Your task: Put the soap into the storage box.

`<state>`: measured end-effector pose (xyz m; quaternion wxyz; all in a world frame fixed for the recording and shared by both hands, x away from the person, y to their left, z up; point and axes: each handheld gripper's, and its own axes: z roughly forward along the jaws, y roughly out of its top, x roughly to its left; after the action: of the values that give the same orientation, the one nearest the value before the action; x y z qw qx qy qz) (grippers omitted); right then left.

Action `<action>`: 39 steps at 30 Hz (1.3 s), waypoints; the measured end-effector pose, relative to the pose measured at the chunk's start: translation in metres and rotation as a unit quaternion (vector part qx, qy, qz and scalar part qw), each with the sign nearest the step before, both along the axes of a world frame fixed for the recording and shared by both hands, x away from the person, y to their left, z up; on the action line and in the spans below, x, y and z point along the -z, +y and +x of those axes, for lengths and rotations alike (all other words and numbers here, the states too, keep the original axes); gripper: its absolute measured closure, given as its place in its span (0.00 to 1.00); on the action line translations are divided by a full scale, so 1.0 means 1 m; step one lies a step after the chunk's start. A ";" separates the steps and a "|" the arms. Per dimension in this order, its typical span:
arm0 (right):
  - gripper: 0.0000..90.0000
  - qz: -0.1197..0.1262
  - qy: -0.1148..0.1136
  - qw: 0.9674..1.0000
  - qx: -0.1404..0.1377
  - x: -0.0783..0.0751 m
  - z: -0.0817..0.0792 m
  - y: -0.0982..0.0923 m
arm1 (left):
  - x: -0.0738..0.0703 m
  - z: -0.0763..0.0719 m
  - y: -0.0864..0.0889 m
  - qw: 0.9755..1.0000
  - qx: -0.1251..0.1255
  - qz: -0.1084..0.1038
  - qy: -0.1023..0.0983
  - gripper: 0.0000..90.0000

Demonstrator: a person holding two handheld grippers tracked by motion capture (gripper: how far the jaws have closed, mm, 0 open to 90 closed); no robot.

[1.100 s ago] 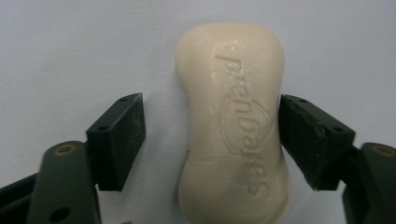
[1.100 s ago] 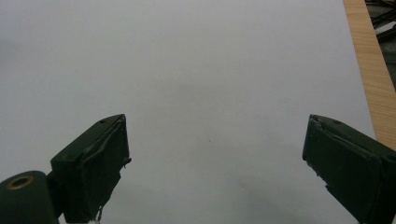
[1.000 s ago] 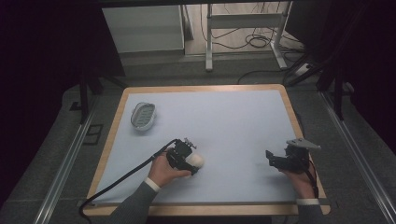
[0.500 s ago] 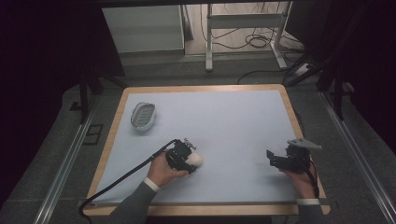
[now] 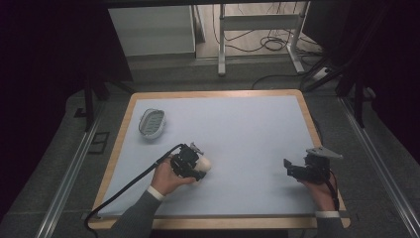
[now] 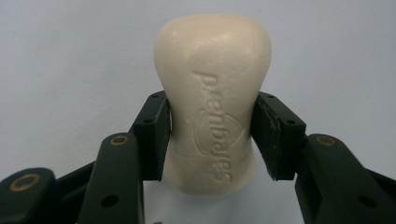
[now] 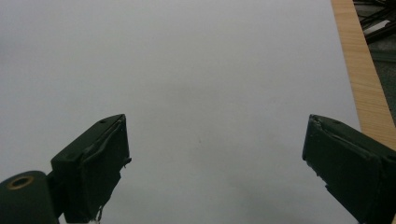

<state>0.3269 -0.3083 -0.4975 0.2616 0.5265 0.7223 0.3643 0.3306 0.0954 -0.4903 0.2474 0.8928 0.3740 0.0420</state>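
Little has moved since the earlier frames: my left gripper (image 5: 197,166) sits at nearly the same spot on the near-left part of the mat, and my right gripper (image 5: 292,171) has drifted only slightly at the near right. I read this as a pause just after the grasp, transfer not yet begun.

Left jaws: clamped on the cream-coloured, waisted bar of soap with embossed lettering (image 6: 214,100), pads (image 6: 158,135) pressing its narrow middle from both sides, in the left gripper view. Grip looks square; the rounded end projects forward past the pads. I cannot tell whether the bar is lifted or resting on the mat.

Right jaws: wide apart, nothing between them, looking over bare mat in the right gripper view (image 7: 215,172).

Outward: pale blue mat (image 5: 237,129) covering the wooden-edged table (image 5: 119,144). White oval slotted soap dish (image 5: 151,122) stands at the far left, well apart from the soap. I judge it the likely destination; the left gripper must carry the bar up and leftward.
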 end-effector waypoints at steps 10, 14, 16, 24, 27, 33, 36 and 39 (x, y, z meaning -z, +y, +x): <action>0.08 0.001 0.000 1.000 0.003 0.000 0.000 -0.001 | -0.009 0.002 0.008 1.000 -0.003 -0.007 -0.007 0.55; 0.08 0.002 0.000 1.000 0.004 -0.001 0.000 -0.002 | -0.012 0.003 0.012 1.000 -0.006 -0.011 -0.010 0.55; 0.08 0.001 -0.001 1.000 0.004 0.000 0.000 -0.002 | -0.015 0.003 0.014 1.000 -0.008 -0.014 -0.013 0.56; 0.08 0.002 0.000 1.000 0.005 -0.001 0.000 -0.003 | -0.025 0.004 0.022 0.999 -0.015 -0.026 -0.026 0.56; 0.08 0.002 -0.001 1.000 0.004 -0.001 0.000 -0.003 | -0.027 0.004 0.025 0.999 -0.017 -0.029 -0.030 0.56; 0.08 0.002 -0.001 1.000 0.006 -0.001 0.000 -0.004 | -0.030 0.006 0.029 0.999 -0.022 -0.032 -0.034 0.56; 0.08 0.002 -0.001 1.000 0.007 0.000 0.000 -0.004 | -0.033 0.007 0.031 0.999 -0.023 -0.034 -0.035 0.56; 0.08 0.002 0.000 1.000 0.007 0.000 0.000 -0.004 | -0.035 0.007 0.034 0.998 -0.027 -0.037 -0.039 0.56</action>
<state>0.3271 -0.3120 -0.4974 0.2635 0.5320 0.7179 0.3636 0.3381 0.1297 -0.4549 0.2938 0.8704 0.3890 0.0691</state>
